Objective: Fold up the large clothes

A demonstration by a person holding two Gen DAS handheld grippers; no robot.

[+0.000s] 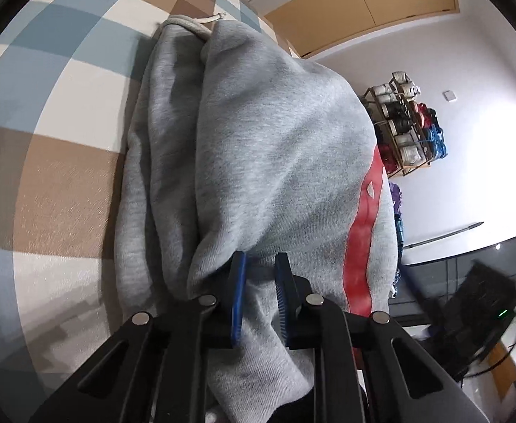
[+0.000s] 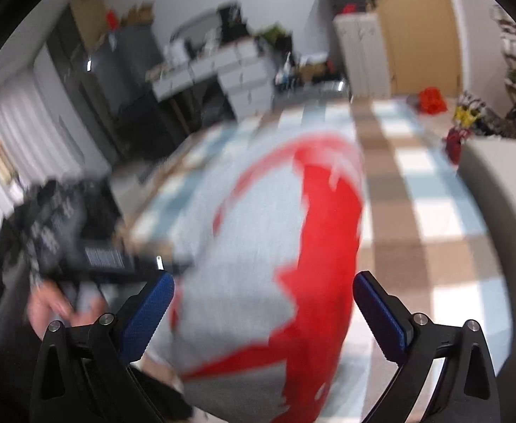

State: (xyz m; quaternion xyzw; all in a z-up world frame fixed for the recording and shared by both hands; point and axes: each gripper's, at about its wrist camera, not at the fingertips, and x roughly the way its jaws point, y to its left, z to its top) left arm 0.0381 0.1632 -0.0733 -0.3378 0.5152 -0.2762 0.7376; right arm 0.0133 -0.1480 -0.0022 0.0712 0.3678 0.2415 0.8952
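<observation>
The left hand-held gripper [image 1: 260, 264] pinches a fold of the grey hoodie [image 1: 258, 148] (red print along one side), lifted over the checked worktop [image 1: 56, 112]. The right hand-held gripper [image 2: 263, 283] stands wide apart, holding nothing, the hoodie bulging between its fingers.

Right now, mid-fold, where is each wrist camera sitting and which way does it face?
Left wrist: behind the left gripper, angled down over the grey hoodie on the checked cover; fabric is bunched between its narrowly spaced blue pads.
Right wrist: behind the right gripper, jaws wide with nothing gripped, looking across the hoodie's red print toward grey cabinets; a blurred hand shows at lower left.
Shared: the hoodie and the checked cover.
</observation>
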